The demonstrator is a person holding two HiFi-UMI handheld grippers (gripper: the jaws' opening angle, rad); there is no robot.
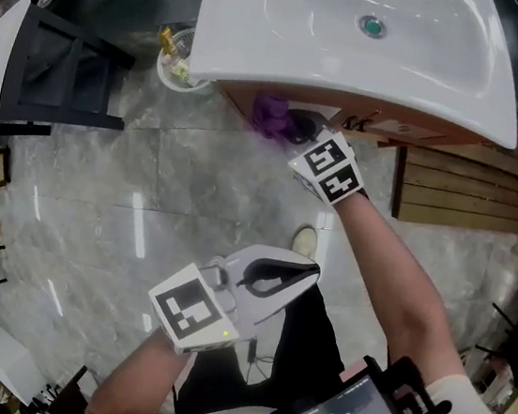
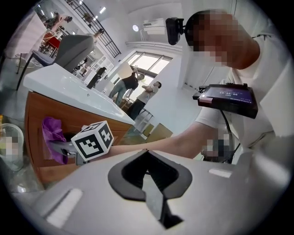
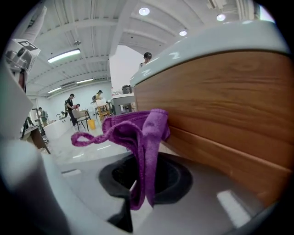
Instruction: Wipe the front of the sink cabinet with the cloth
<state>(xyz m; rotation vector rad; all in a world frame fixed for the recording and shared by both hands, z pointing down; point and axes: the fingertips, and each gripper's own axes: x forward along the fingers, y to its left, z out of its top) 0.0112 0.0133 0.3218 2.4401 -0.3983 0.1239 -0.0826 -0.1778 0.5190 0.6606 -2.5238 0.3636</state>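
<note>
The purple cloth (image 1: 271, 115) is bunched against the wooden cabinet front (image 1: 383, 125) just under the white sink (image 1: 357, 34). My right gripper (image 1: 295, 127) is shut on the cloth and holds it to the wood. In the right gripper view the cloth (image 3: 143, 137) hangs folded out of the right gripper (image 3: 141, 186), its top touching the cabinet panel (image 3: 220, 114). My left gripper (image 1: 310, 272) stays low near my body, shut and empty. The left gripper view shows the left gripper (image 2: 147, 158) with its jaws together, and the cloth (image 2: 53, 137) far off on the cabinet (image 2: 39, 110).
A clear round bin (image 1: 177, 60) with small items stands on the marble floor (image 1: 176, 190) left of the cabinet. A dark chair (image 1: 54, 70) is further left. A slatted wooden panel (image 1: 469, 191) lies on the right. Several people stand far back in the room.
</note>
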